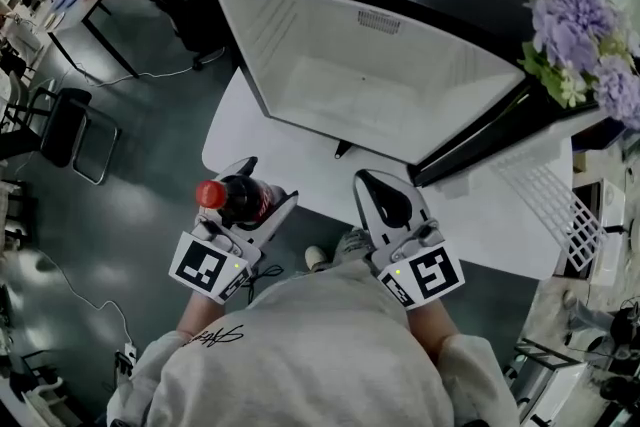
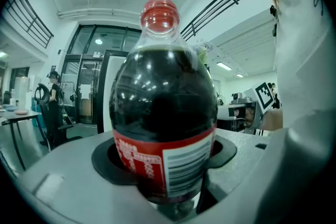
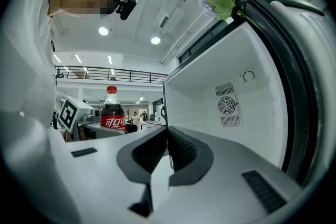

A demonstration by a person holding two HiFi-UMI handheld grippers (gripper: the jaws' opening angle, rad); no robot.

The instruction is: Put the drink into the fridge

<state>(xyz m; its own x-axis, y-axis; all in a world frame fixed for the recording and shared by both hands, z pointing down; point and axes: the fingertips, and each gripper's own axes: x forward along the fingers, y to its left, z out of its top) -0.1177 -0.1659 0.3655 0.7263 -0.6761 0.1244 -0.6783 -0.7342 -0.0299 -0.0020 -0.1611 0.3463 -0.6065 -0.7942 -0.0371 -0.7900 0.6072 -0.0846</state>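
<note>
Below us in the head view, our left gripper [image 1: 258, 195] grasps the upright cola bottle [image 1: 232, 198] near the white table [image 1: 265, 150], in front of the open fridge [image 1: 380, 90]. Our right gripper [image 1: 375, 190] is clenched on nothing. Through the left gripper view, we see both jaws pressed against the bottle's label. Through the right gripper view, we see the jaws closed together, with the fridge's white interior just ahead.

Purple flowers [image 1: 572, 3], white table [image 1: 262, 163], chair [image 1: 62, 127]

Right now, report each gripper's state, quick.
Left gripper: closed on the bottle.
Right gripper: closed, nothing between its jaws.
</note>
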